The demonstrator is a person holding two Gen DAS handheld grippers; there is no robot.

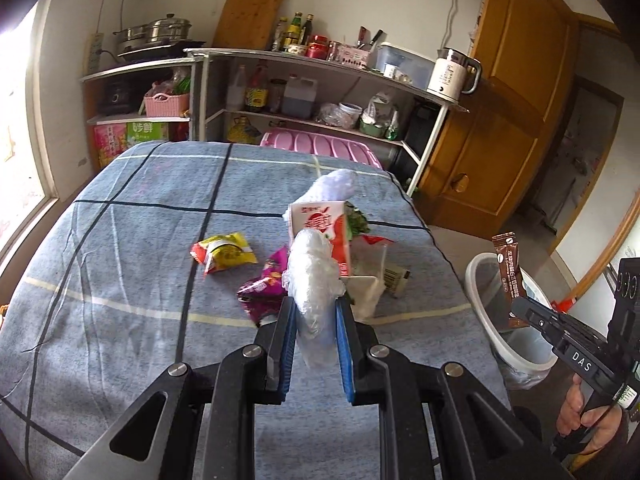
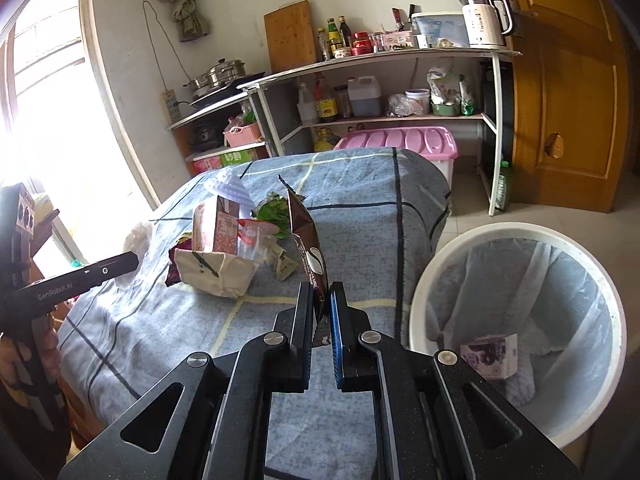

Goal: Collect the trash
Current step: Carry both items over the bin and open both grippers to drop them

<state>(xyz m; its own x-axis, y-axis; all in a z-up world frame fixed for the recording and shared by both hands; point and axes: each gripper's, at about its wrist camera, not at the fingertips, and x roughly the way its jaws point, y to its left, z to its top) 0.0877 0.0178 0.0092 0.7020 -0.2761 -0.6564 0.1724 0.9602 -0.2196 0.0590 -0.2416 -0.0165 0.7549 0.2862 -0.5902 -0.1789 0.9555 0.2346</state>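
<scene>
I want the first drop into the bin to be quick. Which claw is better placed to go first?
Right. The right claw, shut on the brown sachet, is beside the bin; the left claw, gripping crumpled clear plastic, is over the table.

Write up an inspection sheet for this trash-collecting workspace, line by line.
Surface: blue checked cloth over the table.
Job's things: white bin with a liner, beside the table, one small box inside; milk carton, yellow packet, purple wrapper on the cloth.
Clutter: greens and paper scraps among the trash.
Grippers: left gripper shut on clear plastic wad; right gripper shut on brown sachet.
Cables: power strip on the wall.
Surroundings: shelves, kettle, wooden door.
</scene>
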